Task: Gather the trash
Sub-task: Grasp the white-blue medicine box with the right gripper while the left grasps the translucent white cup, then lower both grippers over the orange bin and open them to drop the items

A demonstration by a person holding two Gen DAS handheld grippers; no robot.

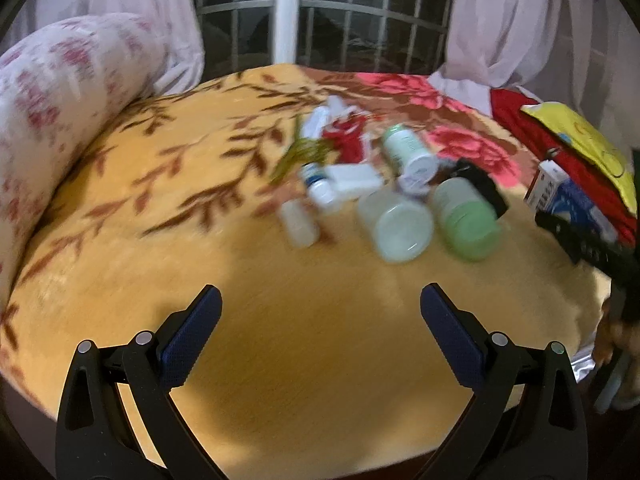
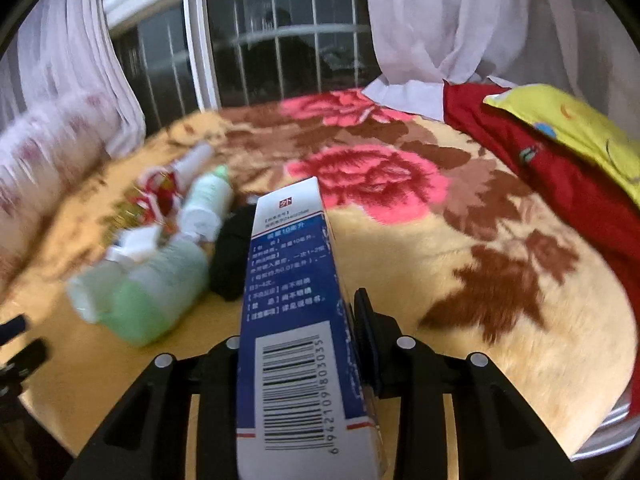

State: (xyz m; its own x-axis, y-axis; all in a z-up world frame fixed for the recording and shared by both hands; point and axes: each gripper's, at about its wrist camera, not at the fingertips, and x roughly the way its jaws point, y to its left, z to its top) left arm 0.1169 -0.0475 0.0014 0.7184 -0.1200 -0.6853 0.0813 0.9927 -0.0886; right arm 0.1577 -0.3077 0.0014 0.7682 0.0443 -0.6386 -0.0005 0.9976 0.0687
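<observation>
**Right gripper holds a box, left one spread above the blanket**

My right gripper (image 2: 300, 344) clamps a tall blue-and-white cardboard box (image 2: 294, 320) printed with a barcode, lifted above the yellow floral fleece blanket (image 2: 420, 264). My left gripper (image 1: 320, 332) hangs with its jaws wide and nothing between them. Ahead of it lies the blurred trash pile: a pale green plastic bottle (image 1: 464, 220), a clear plastic jar (image 1: 394, 226), a small white bottle (image 1: 298, 222) and a red crumpled wrapper (image 1: 348, 140), close together.

Between the jaws of the right gripper (image 2: 320, 344) sits a carton (image 2: 296, 320), bottles (image 2: 156, 288) left of them on the blanket (image 2: 520, 288), cushion (image 2: 568, 128) far right.
</observation>
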